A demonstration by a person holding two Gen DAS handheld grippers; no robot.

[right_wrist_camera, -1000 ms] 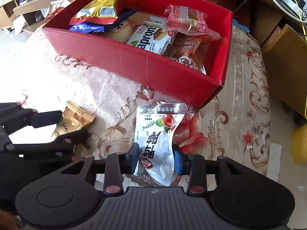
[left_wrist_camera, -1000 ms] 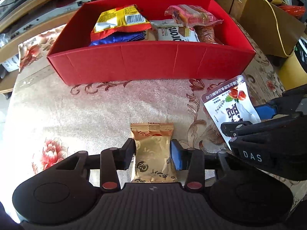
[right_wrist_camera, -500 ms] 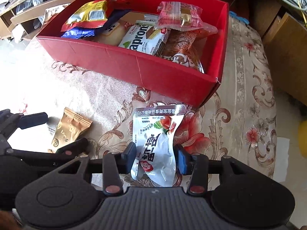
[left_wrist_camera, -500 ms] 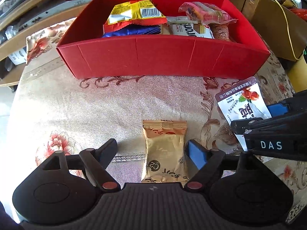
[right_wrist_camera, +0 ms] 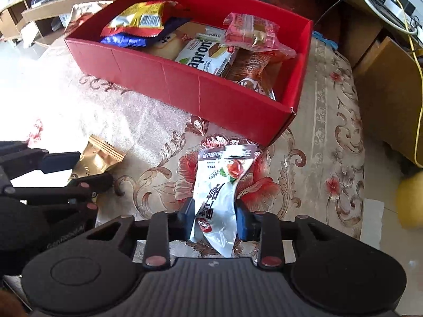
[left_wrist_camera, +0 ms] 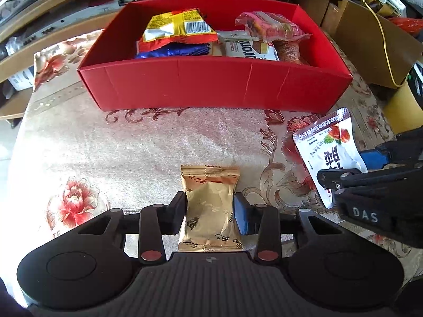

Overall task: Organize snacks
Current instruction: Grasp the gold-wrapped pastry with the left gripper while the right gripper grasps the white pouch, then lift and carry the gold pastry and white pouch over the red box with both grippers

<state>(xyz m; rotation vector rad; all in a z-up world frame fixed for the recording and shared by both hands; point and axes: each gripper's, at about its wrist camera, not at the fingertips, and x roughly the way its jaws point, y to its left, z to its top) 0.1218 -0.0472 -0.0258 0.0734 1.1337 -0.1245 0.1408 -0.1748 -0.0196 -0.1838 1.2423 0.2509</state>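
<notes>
Gold foil snack packet (left_wrist_camera: 210,206) pinched in my left gripper (left_wrist_camera: 208,208), white pouch (right_wrist_camera: 219,198) in my right gripper (right_wrist_camera: 215,218); next, lift both into the red cardboard box (left_wrist_camera: 211,84) ahead.

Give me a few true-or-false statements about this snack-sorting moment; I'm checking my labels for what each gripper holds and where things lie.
1. The left gripper is closed on the gold packet. True.
2. The right gripper stands open and holds nothing. False: it is shut on the white pouch.
3. The red box already holds several snack packets. True.
4. The gold packet lies inside the red box. False: it is on the floral tablecloth, in front of the box.
5. The white pouch shows a picture of red fruit. True.
</notes>
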